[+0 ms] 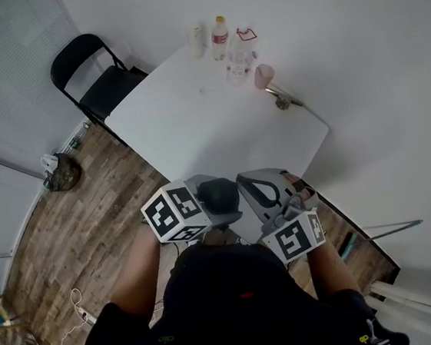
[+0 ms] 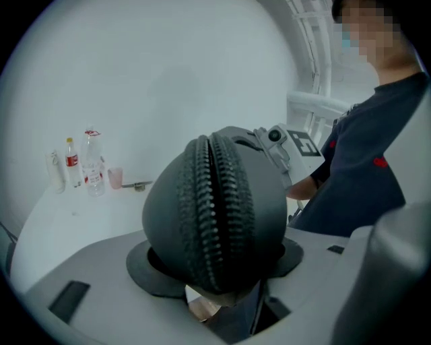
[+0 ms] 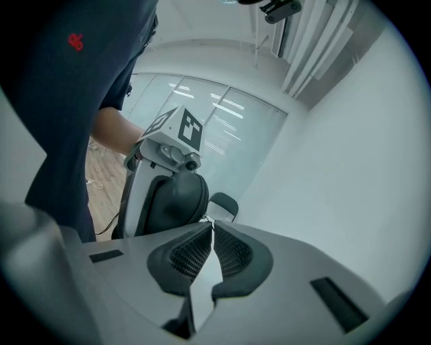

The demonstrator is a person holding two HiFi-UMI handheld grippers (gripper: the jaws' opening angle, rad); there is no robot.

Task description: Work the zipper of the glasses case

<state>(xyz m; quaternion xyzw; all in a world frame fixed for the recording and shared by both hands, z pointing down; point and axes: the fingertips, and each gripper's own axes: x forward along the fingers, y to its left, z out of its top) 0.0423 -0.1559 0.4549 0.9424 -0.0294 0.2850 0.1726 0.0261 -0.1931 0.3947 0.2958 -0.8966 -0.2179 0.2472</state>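
While the left gripper (image 2: 217, 264) clamps the dark glasses case (image 2: 215, 202), the right gripper (image 3: 212, 232) is pinched closed.
Red-labelled bottle (image 2: 71, 162) on the table (image 2: 81, 219), print unreadable.

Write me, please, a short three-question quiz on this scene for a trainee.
1. True or false: the glasses case lies on the table.
2. Which has its jaws together? A the left hand-held gripper; B the right hand-held gripper; C both.
3. What colour is the chair beside the table?
Key: 1 false, the left hand-held gripper holds the case off the table, zipper toward its camera; 2 B; 3 black.
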